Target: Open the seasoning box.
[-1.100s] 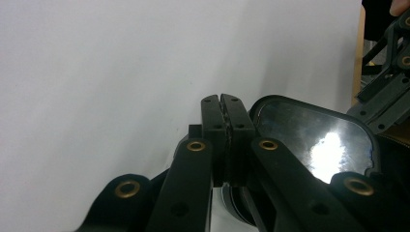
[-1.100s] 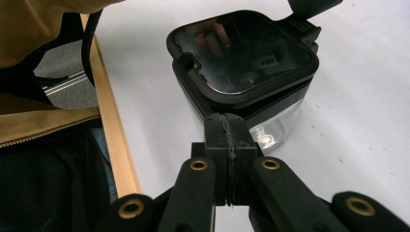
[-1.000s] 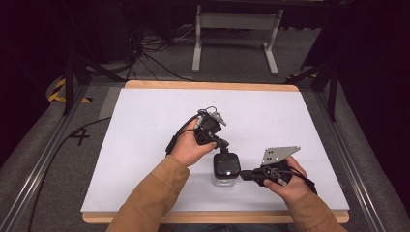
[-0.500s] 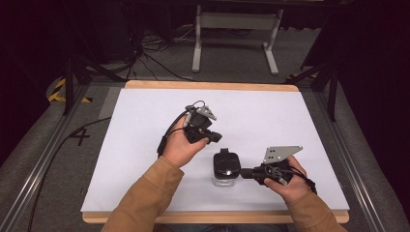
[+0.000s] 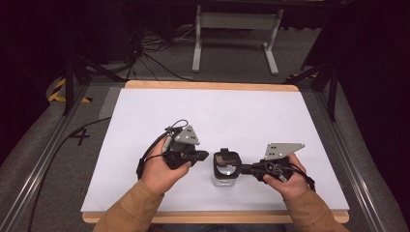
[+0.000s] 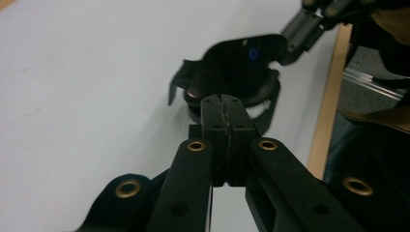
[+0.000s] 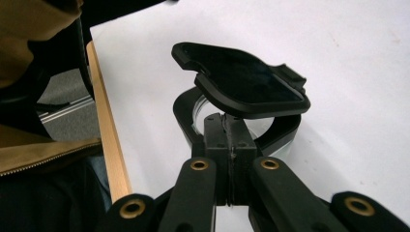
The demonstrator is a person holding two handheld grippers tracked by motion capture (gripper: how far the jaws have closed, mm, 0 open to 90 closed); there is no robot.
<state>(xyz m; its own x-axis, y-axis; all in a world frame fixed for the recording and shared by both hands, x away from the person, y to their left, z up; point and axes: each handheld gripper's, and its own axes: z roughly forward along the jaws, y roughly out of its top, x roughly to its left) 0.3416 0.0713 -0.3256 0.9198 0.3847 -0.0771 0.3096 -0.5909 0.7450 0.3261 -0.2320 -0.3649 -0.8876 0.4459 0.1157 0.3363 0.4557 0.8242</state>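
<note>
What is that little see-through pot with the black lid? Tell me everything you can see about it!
The little pot looks like a clear, round container with a black rim and a black flip lid. The lid looks like plastic and is hinged open, tilted up above the mouth. The pot stands upright on the white table, near the front edge, between the two hands. The right gripper, jaws shut, reaches its rim. The left gripper is close beside it, not touching.
</note>
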